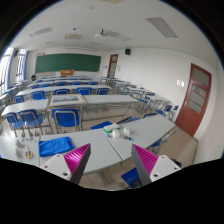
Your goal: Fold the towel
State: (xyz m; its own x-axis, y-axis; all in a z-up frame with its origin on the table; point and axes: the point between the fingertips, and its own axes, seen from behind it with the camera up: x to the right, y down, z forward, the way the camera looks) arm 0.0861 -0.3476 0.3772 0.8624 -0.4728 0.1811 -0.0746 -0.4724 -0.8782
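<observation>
A blue towel (55, 147) lies flat on the near grey table (100, 150), beyond and to the left of my left finger. My gripper (111, 163) is open and held above the table's near edge. Its magenta pads (79, 160) stand wide apart with nothing between them. Through the gap I see the table's edge, the floor and a blue chair seat (130, 177).
This is a classroom with rows of grey desks and blue chairs (66, 118). A green chalkboard (68, 62) hangs on the far wall and a brown door (198, 95) is at the right. Small objects (122, 131) and another blue item (102, 125) lie on the tables ahead.
</observation>
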